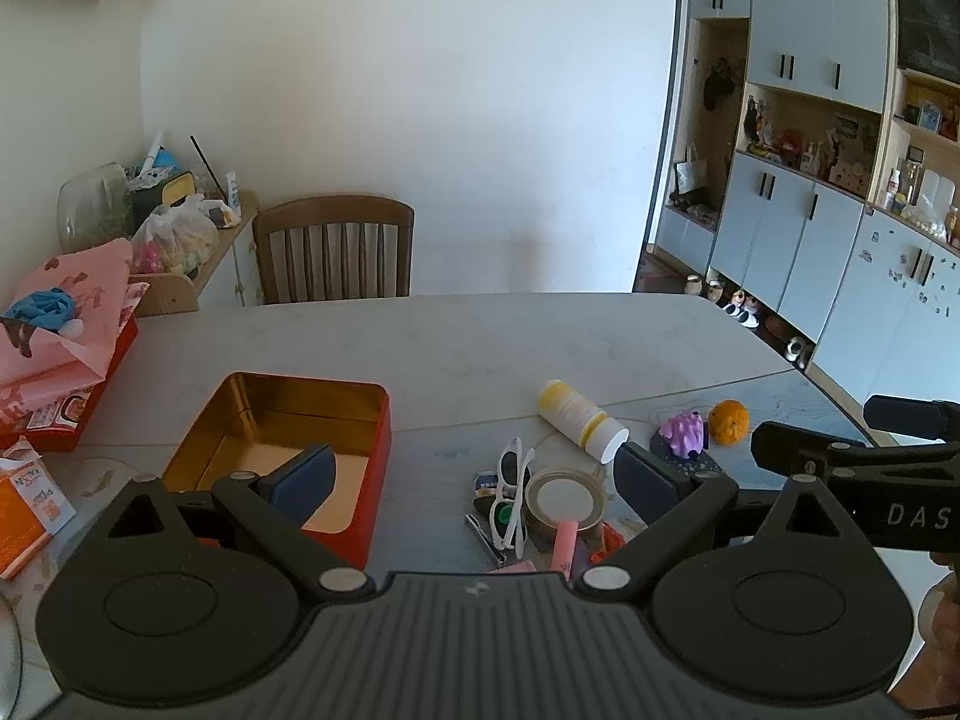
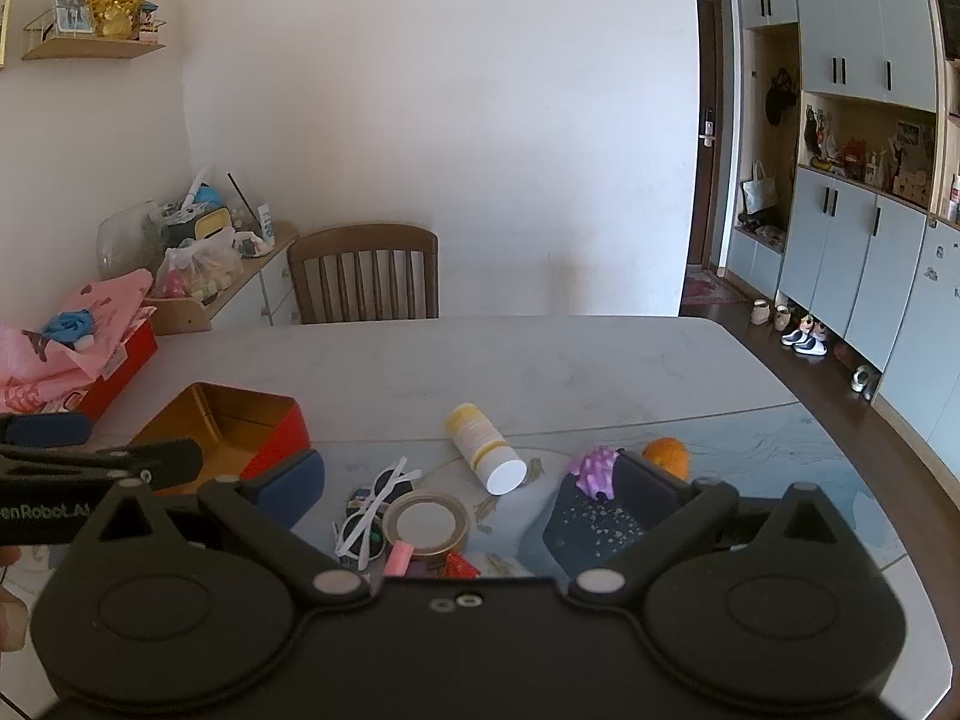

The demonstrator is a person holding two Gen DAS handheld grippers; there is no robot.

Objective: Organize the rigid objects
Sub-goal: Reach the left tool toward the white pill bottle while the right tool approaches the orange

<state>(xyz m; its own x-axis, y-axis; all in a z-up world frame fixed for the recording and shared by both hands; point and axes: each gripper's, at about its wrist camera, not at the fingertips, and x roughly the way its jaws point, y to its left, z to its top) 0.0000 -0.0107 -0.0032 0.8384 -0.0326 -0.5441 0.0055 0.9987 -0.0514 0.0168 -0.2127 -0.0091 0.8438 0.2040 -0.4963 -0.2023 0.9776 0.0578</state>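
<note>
— Marble tabletop (image 1: 480, 348) noted from the left wrist: an open red tin (image 1: 288, 450), gold inside, sits left; a white bottle (image 1: 579, 420) lies on its side right of it. Left gripper (image 1: 474, 474)?
— Jaws spread wide, holding nothing.
— Right wrist view?
— Tape roll (image 2: 427, 521) beside white sunglasses (image 2: 372, 510), orange (image 2: 667, 456) further right. Right gripper (image 2: 474, 492) jaws likewise wide, empty.

White letters "DAS" were readable on the black plastic right gripper (image 1: 900, 456) arm, cut off at the frame edge. Pale lettering "enRobot.AI" stood on the black plastic left gripper (image 2: 90, 450) arm, also cut off. Orange-and-white packet (image 1: 30, 492) print was illegible.
</note>
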